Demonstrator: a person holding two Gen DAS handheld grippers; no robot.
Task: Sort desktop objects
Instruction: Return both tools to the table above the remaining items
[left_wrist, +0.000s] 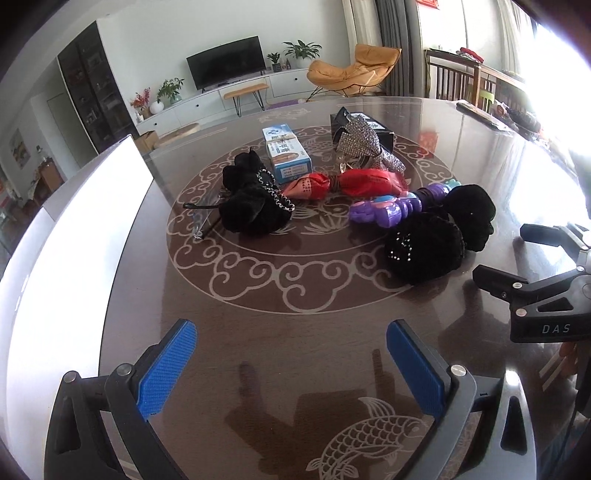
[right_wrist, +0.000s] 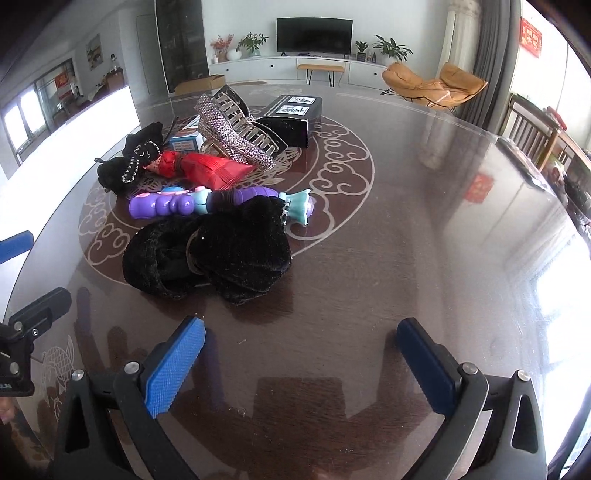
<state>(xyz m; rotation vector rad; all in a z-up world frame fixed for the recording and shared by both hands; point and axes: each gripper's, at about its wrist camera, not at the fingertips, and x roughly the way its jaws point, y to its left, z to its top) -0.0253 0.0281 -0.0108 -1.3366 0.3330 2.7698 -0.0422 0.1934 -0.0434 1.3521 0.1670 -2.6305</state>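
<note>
Here both tongs (left_wrist: 291, 363) (right_wrist: 301, 363) spread, empty, over bare table (right_wrist: 406, 240); clutter (right_wrist: 207, 251) just ahead.

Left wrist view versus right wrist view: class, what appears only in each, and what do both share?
Only the left wrist view shows the clear-framed glasses beside the black bow, and the blue box's printed top. Only the right wrist view shows the black box's white labels and the hair claw's teeth. Both share the red packet, purple toy, black velvet hat, and open grippers, left and right.
</note>
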